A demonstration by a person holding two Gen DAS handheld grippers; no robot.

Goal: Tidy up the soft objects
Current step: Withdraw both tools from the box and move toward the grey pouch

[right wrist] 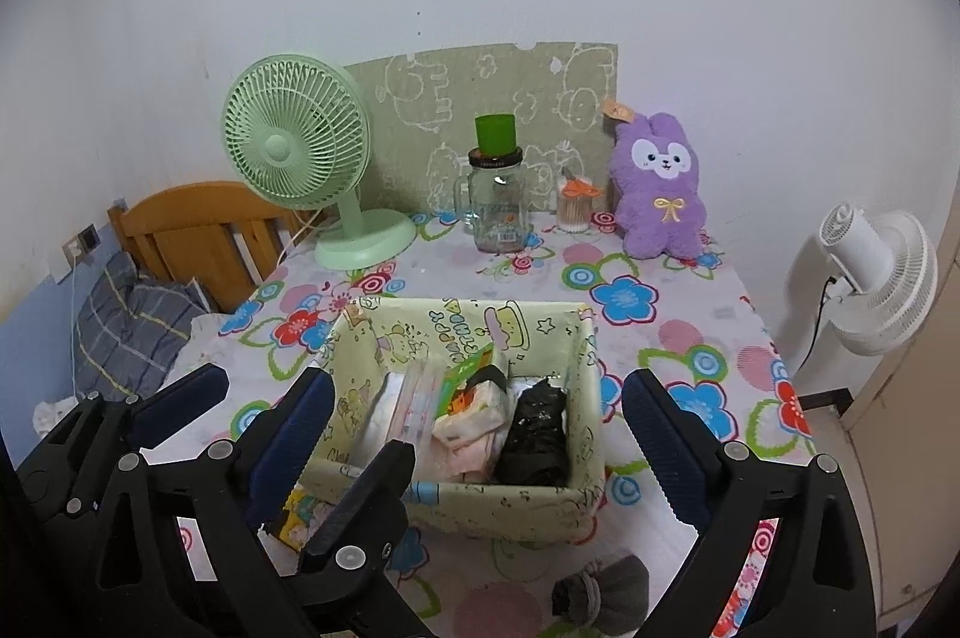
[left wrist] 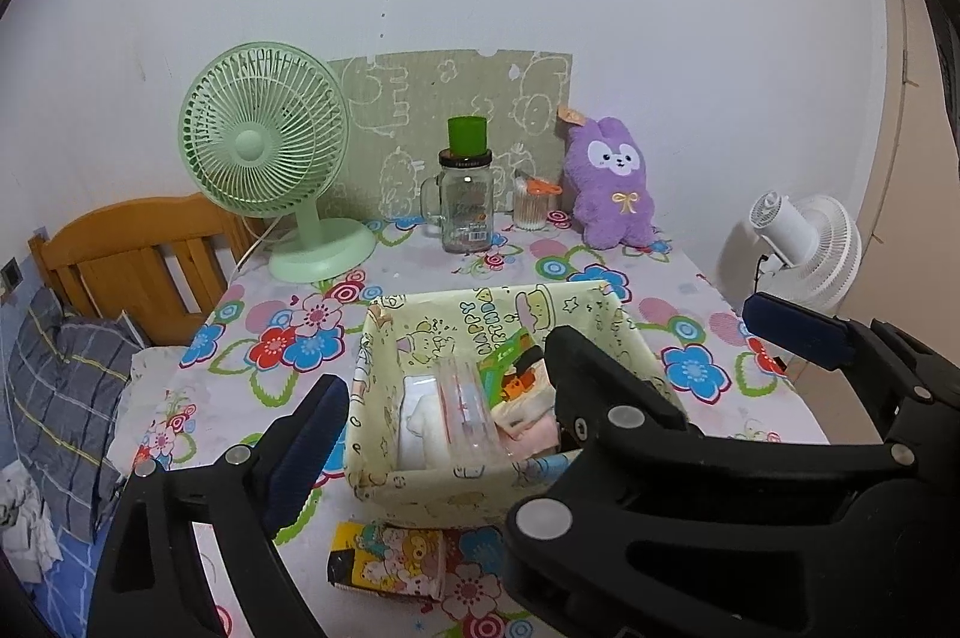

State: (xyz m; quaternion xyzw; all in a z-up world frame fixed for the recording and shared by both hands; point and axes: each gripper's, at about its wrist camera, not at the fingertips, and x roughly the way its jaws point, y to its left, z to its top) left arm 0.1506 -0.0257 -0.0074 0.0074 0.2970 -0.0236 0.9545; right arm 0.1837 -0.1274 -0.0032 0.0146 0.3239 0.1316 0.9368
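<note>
A pale yellow cartoon-print box (left wrist: 456, 482) (right wrist: 522, 503) stands mid-table. It holds a white cloth (left wrist: 420, 416), a clear plastic tube (left wrist: 468, 410), a green packet (right wrist: 465, 380), pink fabric (right wrist: 474, 437) and a black bundle (right wrist: 537, 428). A grey rolled sock (right wrist: 606, 587) lies on the table in front of the box. A purple plush rabbit (left wrist: 612, 179) (right wrist: 660, 185) sits at the back right. My left gripper (left wrist: 432, 416) is open over the box's near side. My right gripper (right wrist: 480, 416) is open around the box; its other finger shows in the left wrist view (left wrist: 792, 329).
A green desk fan (left wrist: 270, 158) (right wrist: 306, 158), a glass jar with a green cup on it (left wrist: 465, 194) (right wrist: 498, 194) and a cotton-swab jar (right wrist: 573, 206) stand at the back. A yellow cartoon packet (left wrist: 384, 560) lies near the front. A white fan (right wrist: 876, 272) stands right of the table, a wooden bedframe (left wrist: 138, 254) left.
</note>
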